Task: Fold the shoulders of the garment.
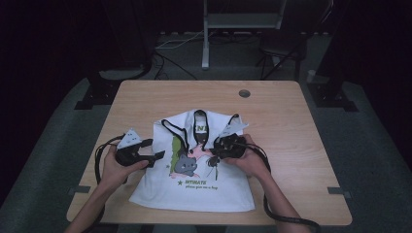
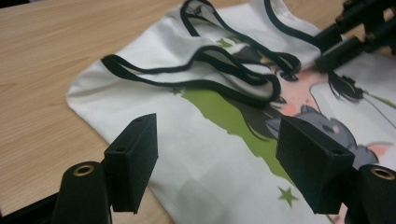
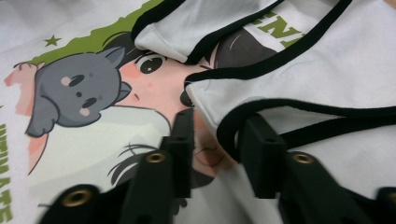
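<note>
High view, garment: a white sleeveless top (image 1: 194, 187) with black trim lies flat on the near half of the wooden table (image 1: 145, 97), hem toward the person, neck away.
Print: a cartoon face, a grey cat (image 3: 77, 91) and green lettering sit on the chest; a green star (image 2: 287, 195) shows in the left gripper view.
Straps: the black-edged shoulder straps (image 2: 196, 60) are folded down over the chest, lying loose on the print.
Right gripper (image 1: 218, 145): it rests on the middle of the top, by the print. In the right gripper view its jaws stand a little apart with the black-trimmed edge of a folded strap (image 3: 233, 123) lying between them; the pads (image 3: 184, 133) do not press on it.
Left gripper (image 1: 154, 158): it sits at the top's left edge, near the armhole. In the left gripper view its jaws are spread wide, nothing between them, the cloth and the table just past the tips.
Hands: the left hand (image 1: 114, 170) and right hand (image 1: 250, 162) each grasp a gripper, forearms coming in from the near edge.
Table: a round hole (image 1: 244, 93) lies near the far edge, well apart from the top.
</note>
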`<state>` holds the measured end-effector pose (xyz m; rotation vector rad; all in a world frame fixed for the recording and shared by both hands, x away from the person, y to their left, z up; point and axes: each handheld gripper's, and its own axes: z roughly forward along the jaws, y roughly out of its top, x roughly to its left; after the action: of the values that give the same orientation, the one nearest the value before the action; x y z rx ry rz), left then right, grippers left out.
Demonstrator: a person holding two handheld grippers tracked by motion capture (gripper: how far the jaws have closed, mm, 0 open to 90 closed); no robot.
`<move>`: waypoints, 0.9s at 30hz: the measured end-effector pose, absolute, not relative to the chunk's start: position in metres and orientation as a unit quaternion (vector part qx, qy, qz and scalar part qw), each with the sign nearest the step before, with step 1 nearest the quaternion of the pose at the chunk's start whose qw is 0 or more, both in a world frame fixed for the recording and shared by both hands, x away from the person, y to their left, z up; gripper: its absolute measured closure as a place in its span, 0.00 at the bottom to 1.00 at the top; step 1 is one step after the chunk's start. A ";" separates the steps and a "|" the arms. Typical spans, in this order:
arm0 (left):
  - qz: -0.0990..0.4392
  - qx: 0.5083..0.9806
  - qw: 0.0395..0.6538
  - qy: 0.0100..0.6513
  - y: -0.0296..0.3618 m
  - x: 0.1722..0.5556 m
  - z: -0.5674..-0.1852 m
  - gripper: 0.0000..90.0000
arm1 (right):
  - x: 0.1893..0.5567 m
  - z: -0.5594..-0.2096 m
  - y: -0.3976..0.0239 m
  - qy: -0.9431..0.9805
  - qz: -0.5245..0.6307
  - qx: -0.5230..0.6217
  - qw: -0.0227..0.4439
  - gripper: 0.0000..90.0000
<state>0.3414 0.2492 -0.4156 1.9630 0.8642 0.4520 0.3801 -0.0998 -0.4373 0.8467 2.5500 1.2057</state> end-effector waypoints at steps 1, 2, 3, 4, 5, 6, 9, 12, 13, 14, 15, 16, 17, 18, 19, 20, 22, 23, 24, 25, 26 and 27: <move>0.184 0.796 0.458 0.352 0.250 0.342 -0.415 0.33 | 0.378 -0.436 -0.102 0.859 0.412 0.288 0.097 0.64; 0.183 0.792 0.460 0.356 0.251 0.343 -0.415 0.33 | 0.377 -0.435 -0.104 0.856 0.417 0.289 0.099 0.61; 0.183 0.789 0.462 0.359 0.252 0.344 -0.415 0.33 | 0.375 -0.432 -0.107 0.852 0.423 0.291 0.101 0.57; 0.183 0.787 0.465 0.363 0.253 0.345 -0.414 0.33 | 0.373 -0.430 -0.112 0.849 0.428 0.293 0.105 0.51; 0.183 0.784 0.467 0.366 0.255 0.346 -0.414 0.33 | 0.371 -0.428 -0.116 0.844 0.432 0.301 0.107 0.46; 0.186 0.780 0.469 0.370 0.256 0.347 -0.413 0.33 | 0.369 -0.426 -0.121 0.840 0.435 0.306 0.108 0.43; 0.190 0.770 0.475 0.382 0.260 0.349 -0.412 0.33 | 0.363 -0.421 -0.139 0.830 0.436 0.324 0.124 0.32; 0.191 0.758 0.483 0.394 0.265 0.350 -0.411 0.33 | 0.358 -0.420 -0.158 0.817 0.442 0.346 0.135 0.27; 0.192 0.755 0.484 0.398 0.266 0.350 -0.411 0.33 | 0.357 -0.420 -0.163 0.813 0.442 0.353 0.137 0.26; 0.194 0.752 0.486 0.401 0.268 0.350 -0.411 0.33 | 0.355 -0.420 -0.169 0.809 0.443 0.359 0.139 0.25; 0.195 0.750 0.487 0.404 0.269 0.350 -0.411 0.33 | 0.353 -0.421 -0.178 0.804 0.445 0.368 0.143 0.24; 0.196 0.748 0.487 0.405 0.270 0.350 -0.411 0.33 | 0.352 -0.422 -0.182 0.800 0.446 0.375 0.146 0.24; 0.197 0.748 0.487 0.406 0.270 0.349 -0.410 0.33 | 0.351 -0.423 -0.188 0.794 0.448 0.383 0.149 0.23; 0.197 0.748 0.487 0.407 0.271 0.349 -0.410 0.33 | 0.350 -0.423 -0.194 0.789 0.448 0.390 0.155 0.23; 0.198 0.747 0.487 0.407 0.271 0.348 -0.410 0.33 | 0.349 -0.424 -0.200 0.785 0.448 0.397 0.159 0.23; 0.198 0.746 0.488 0.408 0.271 0.348 -0.409 0.33 | 0.348 -0.425 -0.205 0.780 0.450 0.404 0.161 0.23; 0.198 0.742 0.492 0.410 0.272 0.346 -0.408 0.33 | 0.346 -0.425 -0.214 0.773 0.452 0.414 0.164 0.22; 0.199 0.743 0.491 0.409 0.273 0.346 -0.407 0.33 | 0.345 -0.425 -0.218 0.770 0.452 0.418 0.167 0.21; 0.200 0.741 0.492 0.411 0.273 0.346 -0.407 0.33 | 0.344 -0.425 -0.222 0.766 0.454 0.423 0.168 0.21; 0.202 0.740 0.492 0.412 0.274 0.346 -0.407 0.33 | 0.344 -0.425 -0.225 0.762 0.457 0.427 0.169 0.21; 0.204 0.738 0.492 0.414 0.276 0.347 -0.406 0.33 | 0.344 -0.425 -0.228 0.759 0.457 0.431 0.172 0.19; 0.205 0.736 0.493 0.416 0.277 0.347 -0.405 0.33 | 0.344 -0.425 -0.231 0.755 0.456 0.438 0.175 0.16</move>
<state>0.3475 0.2768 -0.4054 1.7854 1.0081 0.4964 0.3442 -0.2308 -0.4255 1.2397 2.1388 1.2924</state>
